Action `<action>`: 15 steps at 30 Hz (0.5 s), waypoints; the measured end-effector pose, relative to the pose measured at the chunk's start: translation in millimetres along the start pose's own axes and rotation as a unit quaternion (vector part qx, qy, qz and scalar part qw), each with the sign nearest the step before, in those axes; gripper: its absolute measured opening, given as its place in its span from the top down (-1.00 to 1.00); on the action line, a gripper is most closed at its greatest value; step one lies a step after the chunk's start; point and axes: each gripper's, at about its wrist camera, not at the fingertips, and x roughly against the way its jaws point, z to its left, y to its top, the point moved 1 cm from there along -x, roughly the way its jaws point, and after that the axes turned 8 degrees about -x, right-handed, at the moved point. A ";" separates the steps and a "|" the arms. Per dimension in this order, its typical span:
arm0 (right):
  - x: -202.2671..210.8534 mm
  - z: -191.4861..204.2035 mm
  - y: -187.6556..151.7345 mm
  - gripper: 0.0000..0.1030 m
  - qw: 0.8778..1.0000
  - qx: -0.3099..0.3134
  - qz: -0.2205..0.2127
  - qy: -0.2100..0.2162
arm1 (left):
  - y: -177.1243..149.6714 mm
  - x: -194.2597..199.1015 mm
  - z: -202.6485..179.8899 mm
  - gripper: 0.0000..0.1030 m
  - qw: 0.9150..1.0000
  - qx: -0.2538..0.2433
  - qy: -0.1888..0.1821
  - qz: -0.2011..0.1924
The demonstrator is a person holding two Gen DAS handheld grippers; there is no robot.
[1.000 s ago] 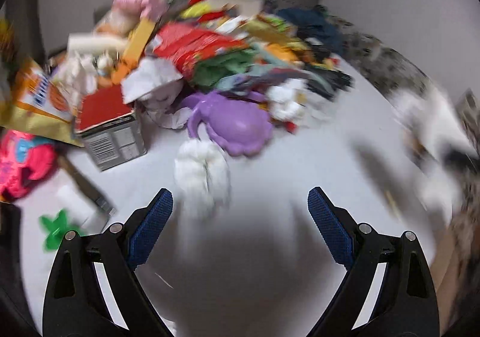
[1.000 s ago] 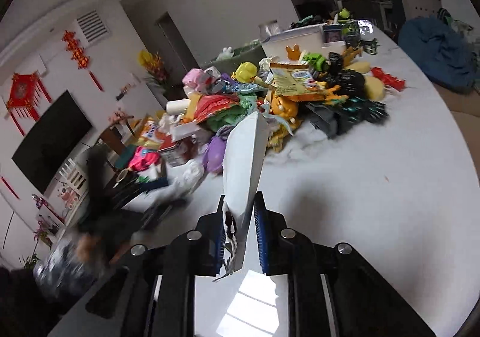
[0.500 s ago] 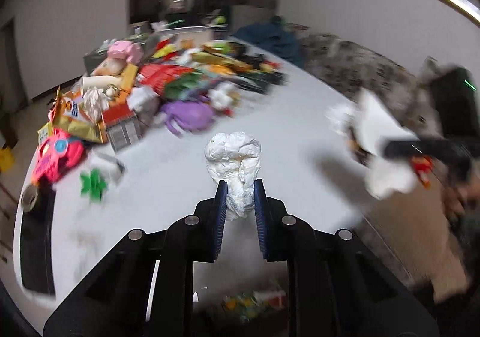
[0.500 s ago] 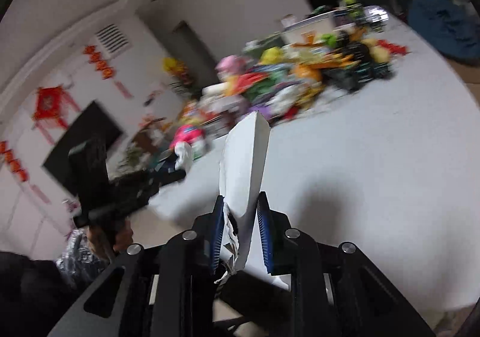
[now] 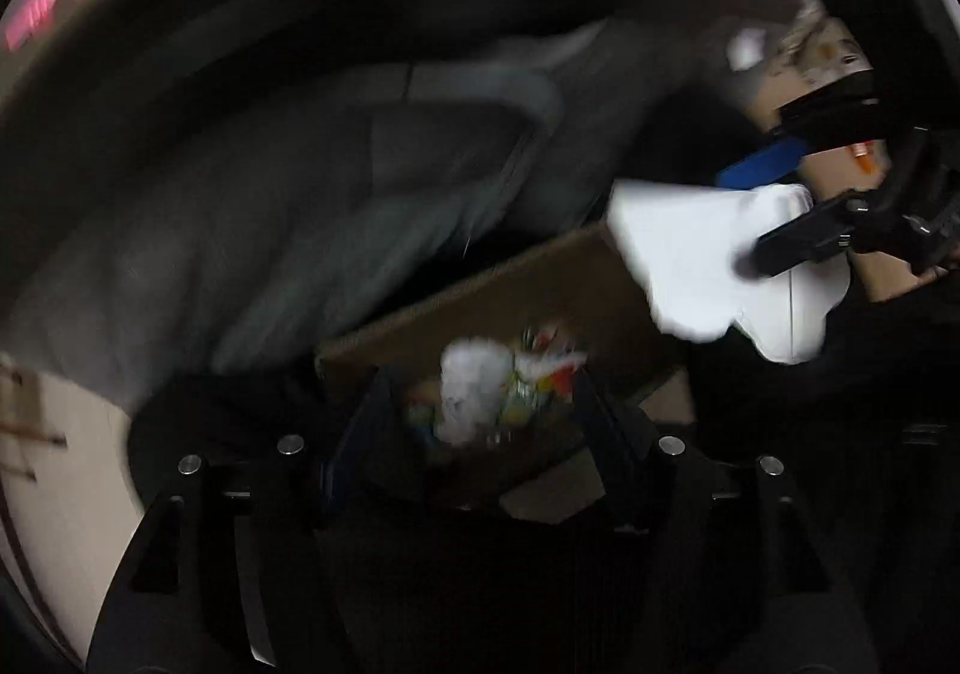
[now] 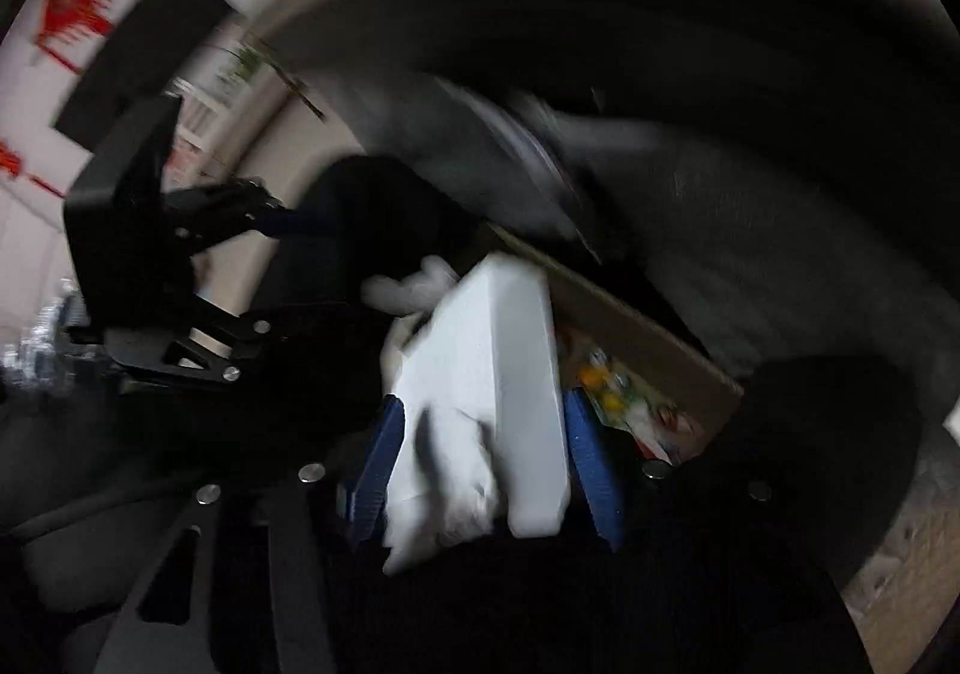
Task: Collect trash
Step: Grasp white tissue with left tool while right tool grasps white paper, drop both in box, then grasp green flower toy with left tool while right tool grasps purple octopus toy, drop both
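Far left: left claw [image 5: 483, 383] aimed steeply down over the open cardboard box [image 5: 480, 284], jaws just opened to about halfway, nothing pressed between the pads. Crumpled white wad [image 5: 468, 398] loose between the 2 fingers and below them, apparently already among the colourful scraps [image 5: 540, 374] inside the box, near its back wall. Too blurred to say whether resting or dropping.

Further right: right claw [image 6: 483, 404] also tipped down above the box's right end, jaws likewise just spread to roughly half. Flat white carton piece [image 6: 498, 350] between the blue pads [image 6: 591, 452], spanning nearly the whole gap. Does not look pinched, though light contact at either pad cannot be ruled out. Lower, torn end hanging back toward the camera, upper end over the box's near-right corner.

Likely step: release of both pieces into the box.

Risks from here:
- Carton piece catching on the box's right wall or near-right corner and tipping out onto the floor, since much of it seems to hang outside the opening.
- Carton piece wedging across the half-open pads and riding back up with the claw if lifted too early.
- The 2 claws close together over 1 small opening, so a knock between them, or against the box wall, quite possible.
- Heavy blur in both views, so poor confirmation of where either piece lands.
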 end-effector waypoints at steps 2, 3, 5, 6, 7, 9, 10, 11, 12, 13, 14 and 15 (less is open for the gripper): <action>6.8 2.5 -1.1 -0.08 1.000 0.002 -0.005 -0.006 | -3.3 -12.7 9.5 -0.22 1.000 0.022 -0.005 0.014; 18.3 6.6 -1.8 -0.08 1.000 0.006 -0.015 -0.001 | -1.6 -10.0 12.8 -0.22 1.000 0.028 -0.002 0.010; 56.9 18.8 -1.7 -0.09 0.998 0.020 -0.052 0.018 | -1.4 11.7 17.1 -0.22 0.999 0.035 -0.007 -0.023; 84.0 24.4 4.5 -0.11 0.996 0.023 -0.082 0.032 | -0.6 22.9 19.4 -0.24 0.999 0.039 -0.007 -0.038; 103.5 28.0 14.3 -0.17 0.993 0.023 -0.106 0.039 | 2.8 40.2 24.1 -0.30 0.997 0.045 -0.009 -0.062; 135.6 31.3 36.5 -0.25 0.986 0.023 -0.158 0.044 | 6.6 66.1 27.2 -0.43 0.993 0.056 -0.010 -0.100; 151.9 29.3 57.6 -0.33 0.981 0.018 -0.190 0.041 | 10.5 78.9 29.9 -0.51 0.991 0.063 -0.009 -0.119; 161.6 24.9 74.1 -0.42 0.976 0.009 -0.215 0.032 | 16.2 93.0 34.9 -0.53 0.987 0.070 -0.008 -0.142; 169.0 17.5 98.2 -0.46 0.970 -0.007 -0.240 0.026 | 21.6 103.2 38.0 -0.54 0.984 0.076 -0.005 -0.159; 171.4 8.9 122.3 -0.50 0.967 -0.028 -0.253 0.032 | 27.4 112.3 42.1 -0.54 0.981 0.082 -0.002 -0.174; 170.5 -1.5 146.2 -0.50 0.963 -0.054 -0.259 0.042 | 33.1 123.0 45.4 -0.54 0.977 0.090 -0.003 -0.194; 167.2 -11.3 168.8 -0.50 0.960 -0.081 -0.262 0.054 | 38.4 130.1 49.9 -0.59 0.973 0.097 -0.005 -0.208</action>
